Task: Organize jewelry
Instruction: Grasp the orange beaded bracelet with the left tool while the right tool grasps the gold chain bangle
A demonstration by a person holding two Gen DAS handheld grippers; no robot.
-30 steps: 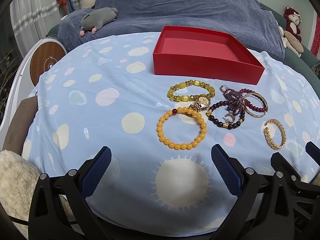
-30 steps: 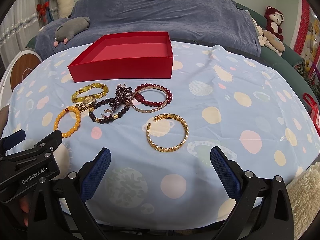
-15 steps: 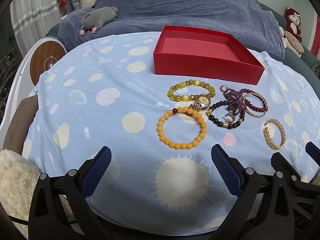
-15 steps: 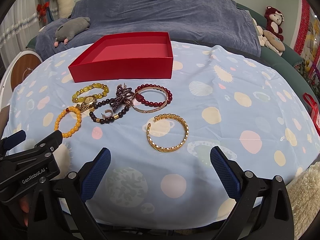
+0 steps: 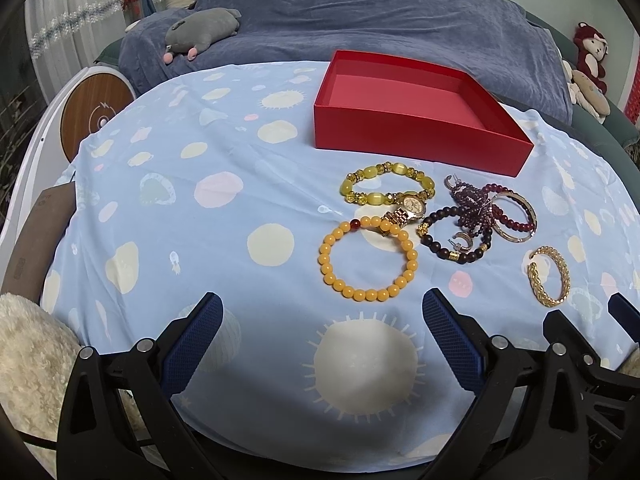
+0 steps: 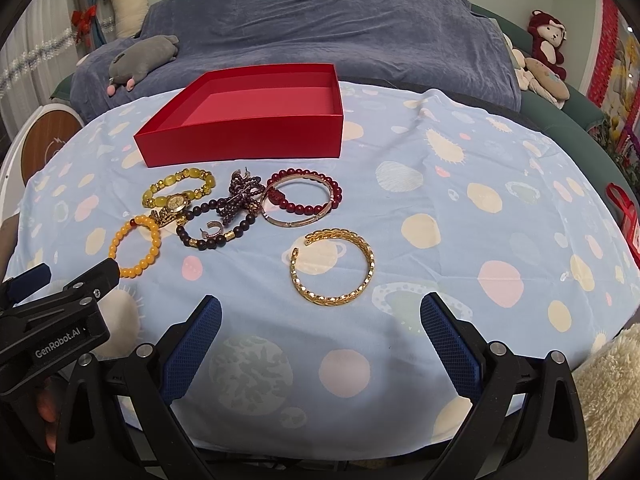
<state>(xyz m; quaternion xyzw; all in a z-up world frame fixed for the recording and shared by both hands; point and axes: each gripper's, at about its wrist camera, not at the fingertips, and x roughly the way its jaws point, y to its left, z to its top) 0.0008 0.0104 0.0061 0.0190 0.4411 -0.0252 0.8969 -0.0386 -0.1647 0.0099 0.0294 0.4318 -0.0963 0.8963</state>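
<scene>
An empty red box (image 5: 416, 120) (image 6: 248, 128) stands on the blue spotted cloth (image 5: 200, 220). In front of it lie an orange bead bracelet (image 5: 367, 258) (image 6: 136, 246), a yellow-green bead bracelet (image 5: 386, 184) (image 6: 180, 188), a gold watch (image 5: 410, 208), a dark bead bracelet (image 6: 216, 232), a purple bead tangle (image 6: 240, 196), a red bead bracelet (image 6: 308, 196) and a gold chain bangle (image 5: 548, 276) (image 6: 334, 272). My left gripper (image 5: 320, 336) is open, just short of the orange bracelet. My right gripper (image 6: 320, 336) is open, just short of the gold bangle.
A blue-covered sofa (image 5: 360, 20) with a grey plush toy (image 5: 200, 32) stands behind the table. A round wooden disc (image 5: 94, 112) is at the left. Fluffy cream fabric (image 5: 28, 360) lies by the near table edge. Plush toys (image 6: 548, 40) sit at the right.
</scene>
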